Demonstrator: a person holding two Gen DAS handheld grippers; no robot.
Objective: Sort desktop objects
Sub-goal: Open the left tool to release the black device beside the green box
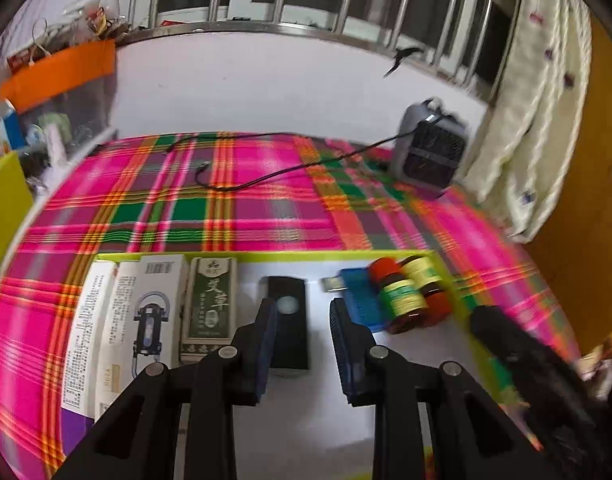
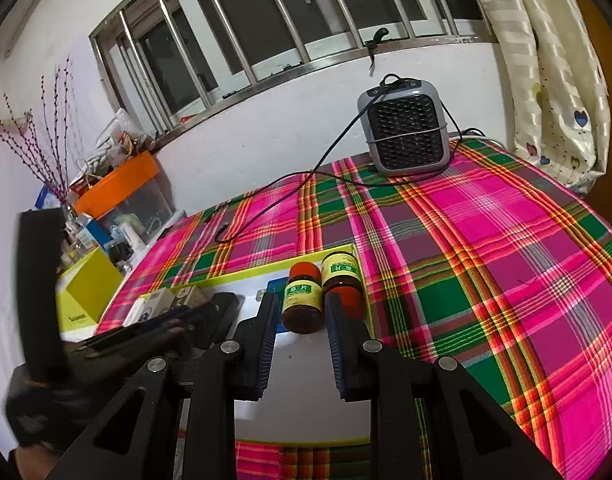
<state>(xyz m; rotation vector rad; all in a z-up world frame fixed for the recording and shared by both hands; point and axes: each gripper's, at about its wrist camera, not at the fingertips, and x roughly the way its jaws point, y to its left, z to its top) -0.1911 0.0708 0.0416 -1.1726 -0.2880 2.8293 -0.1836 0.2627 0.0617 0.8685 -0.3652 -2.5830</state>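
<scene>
A white tray with a yellow-green rim [image 1: 266,256] lies on a plaid cloth. In it, left to right, are two white boxes [image 1: 146,312], a green box [image 1: 212,300], a flat black device [image 1: 292,320], a blue box [image 1: 360,296] and two orange-capped bottles [image 1: 400,300] lying side by side. My left gripper [image 1: 304,306] hovers open over the tray's middle, its left finger overlapping the black device. My right gripper [image 2: 302,296] is open and empty. One bottle [image 2: 302,300] lies just beyond its tips, the other bottle [image 2: 340,272] to its right. In the left wrist view the right gripper [image 1: 506,332] is a blur at the tray's right edge.
A grey fan heater [image 2: 406,128] stands at the far right of the cloth, its black cable [image 1: 266,176] trailing across. An orange-lidded bin [image 2: 118,184] and a yellow box [image 2: 90,288] stand off the table's left side. A curtain [image 2: 546,80] hangs on the right.
</scene>
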